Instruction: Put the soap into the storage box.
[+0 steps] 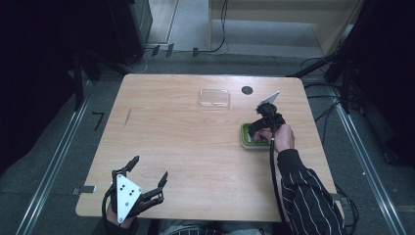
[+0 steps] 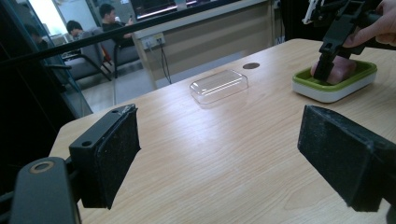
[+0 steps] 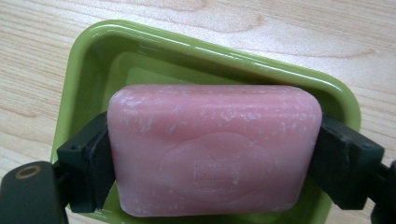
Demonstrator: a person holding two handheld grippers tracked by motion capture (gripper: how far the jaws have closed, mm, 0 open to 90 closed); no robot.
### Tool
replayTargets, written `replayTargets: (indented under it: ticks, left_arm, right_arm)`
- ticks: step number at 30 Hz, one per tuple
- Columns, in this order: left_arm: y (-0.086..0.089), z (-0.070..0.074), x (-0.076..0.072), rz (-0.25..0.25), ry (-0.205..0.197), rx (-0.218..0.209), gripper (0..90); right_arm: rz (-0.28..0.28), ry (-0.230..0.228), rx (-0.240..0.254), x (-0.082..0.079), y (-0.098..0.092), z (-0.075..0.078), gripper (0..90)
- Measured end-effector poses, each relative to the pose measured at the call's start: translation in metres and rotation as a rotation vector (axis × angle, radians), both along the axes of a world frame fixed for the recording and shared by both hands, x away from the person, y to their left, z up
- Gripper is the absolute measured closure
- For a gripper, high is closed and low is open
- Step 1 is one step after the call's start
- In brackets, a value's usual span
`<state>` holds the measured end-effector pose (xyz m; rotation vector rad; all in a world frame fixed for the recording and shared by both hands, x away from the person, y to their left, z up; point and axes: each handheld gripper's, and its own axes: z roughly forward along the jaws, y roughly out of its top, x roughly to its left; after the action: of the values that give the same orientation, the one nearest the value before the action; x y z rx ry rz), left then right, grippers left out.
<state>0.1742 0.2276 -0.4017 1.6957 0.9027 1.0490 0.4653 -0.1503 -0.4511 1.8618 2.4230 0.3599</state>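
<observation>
High view: your right gripper (image 1: 258, 128) reaches down into the green soap dish (image 1: 245, 140) near the table's (image 1: 186, 147) right edge, while your left gripper (image 1: 149, 171) rests at the near left corner, jaws spread wide with nothing between them. A clear lid (image 1: 214, 97) lies well apart, toward the far side.

Left gripper view: your two pads (image 2: 114, 149) stand far apart over bare wood; the dish (image 2: 334, 86) sits off to the right.

Right gripper view: your jaws clamp the pink soap bar (image 3: 215, 147) by its two short ends, inside the dish (image 3: 84, 60).
</observation>
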Motion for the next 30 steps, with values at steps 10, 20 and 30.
replayTargets:
  ticks: [10, 20, 30]
  left_arm:
    - [0.0002, 0.0001, 0.0000, 0.000, -0.001, 0.000, 13.1]
    - [0.0003, 0.0001, 0.0000, 0.000, -0.002, -0.001, 13.1]
    - [-0.0001, 0.0000, 0.0000, -0.001, -0.001, 0.003, 13.1]
  right_arm:
    - [-0.008, -0.003, -0.010, -0.0002, 0.0020, -0.0025, 13.3]
    - [-0.013, -0.004, -0.018, -0.0006, 0.0029, -0.0026, 13.3]
    - [-0.011, -0.003, -0.020, -0.0009, 0.0031, -0.0032, 13.2]
